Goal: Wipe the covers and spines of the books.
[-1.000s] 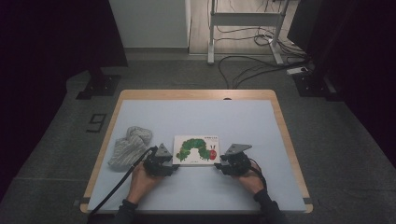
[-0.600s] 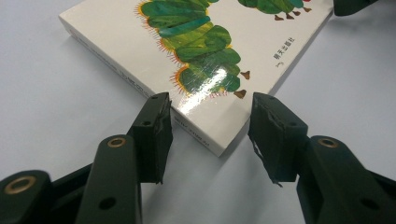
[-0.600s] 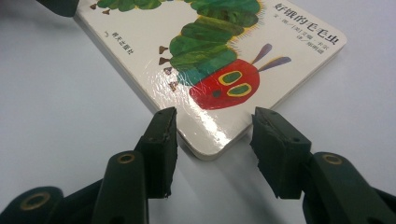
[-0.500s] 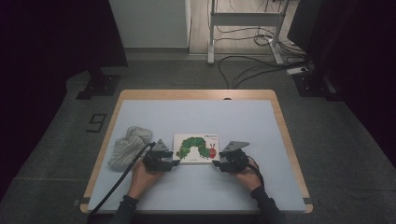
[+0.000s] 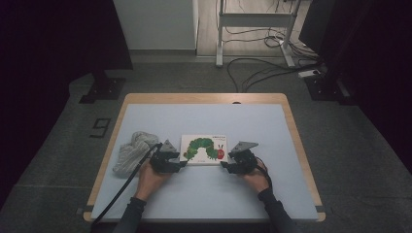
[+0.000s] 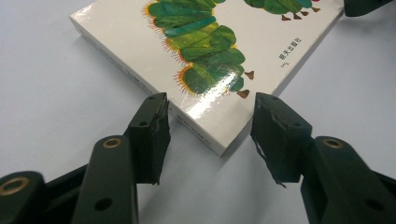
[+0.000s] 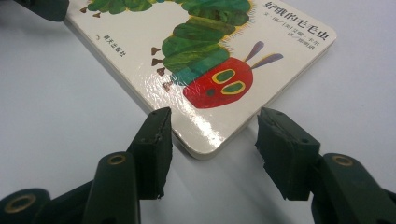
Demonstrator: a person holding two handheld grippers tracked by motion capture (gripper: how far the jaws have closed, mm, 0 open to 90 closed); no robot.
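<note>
Grey cloth [image 5: 132,152]: crumpled, near the table's [image 5: 204,194] left edge, just beside the left hand.
Left gripper [image 6: 208,123]: jaws parted and just been widening, straddling the book's near-left corner, pads not pressing.
Book [image 5: 204,149]: caterpillar cover, flat at mid-table between both grippers.
Right gripper [image 7: 212,135]: jaws parted and just been widening, around the near-right corner, not pressing.

Grey cloth [image 5: 132,152] lies crumpled on table's [image 5: 204,116] pale blue top, near left edge. Beyond the table: dark floor, cables [image 5: 265,60] snaking by a white metal stand [image 5: 252,19]. Small black bracket [image 5: 100,127] on floor, left of table.
</note>
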